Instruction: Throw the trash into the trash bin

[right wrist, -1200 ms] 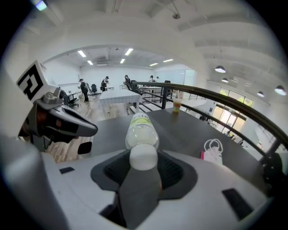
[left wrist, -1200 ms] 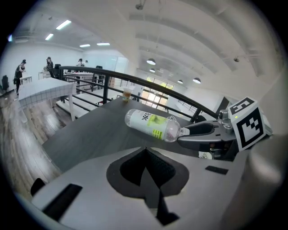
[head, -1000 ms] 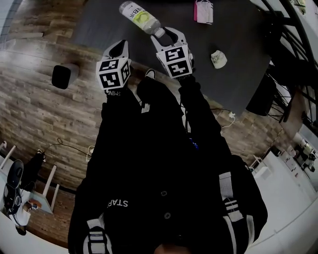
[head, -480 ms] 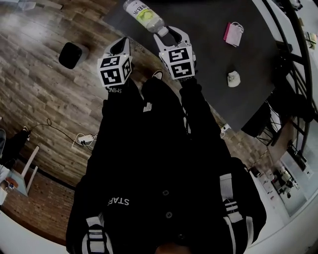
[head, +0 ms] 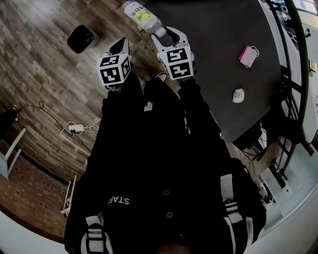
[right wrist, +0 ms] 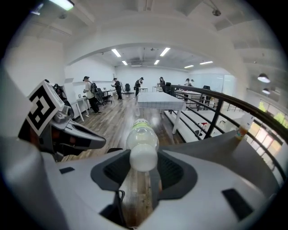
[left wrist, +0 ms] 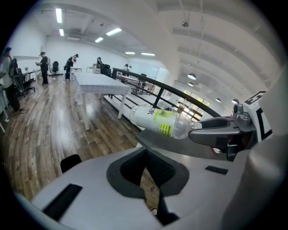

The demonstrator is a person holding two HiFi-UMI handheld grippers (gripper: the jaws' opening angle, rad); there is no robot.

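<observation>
A clear plastic bottle (head: 140, 14) with a green-and-white label sticks out ahead of my right gripper (head: 166, 33), which is shut on its capped neck. In the right gripper view the bottle (right wrist: 142, 137) points straight away from me, its white cap wedged between the dark pads (right wrist: 173, 170). My left gripper (head: 120, 47) hangs beside it to the left, jaws together and holding nothing; its view shows the bottle (left wrist: 157, 121) crossing in front. The black trash bin (head: 82, 38) stands on the wooden floor up and left of both grippers, also in the left gripper view (left wrist: 70, 162).
A dark table (head: 218, 59) lies to the right, with a pink item (head: 247, 54) and a crumpled white wad (head: 239, 95) on it. Cables and a power strip (head: 75, 128) lie on the floor at left. Several people stand far off at white tables (right wrist: 159, 99).
In the head view the bin has slid right and up, closer to the grippers, and the table with its items has swung to the right. Both grippers keep their pose, bottle still held.
</observation>
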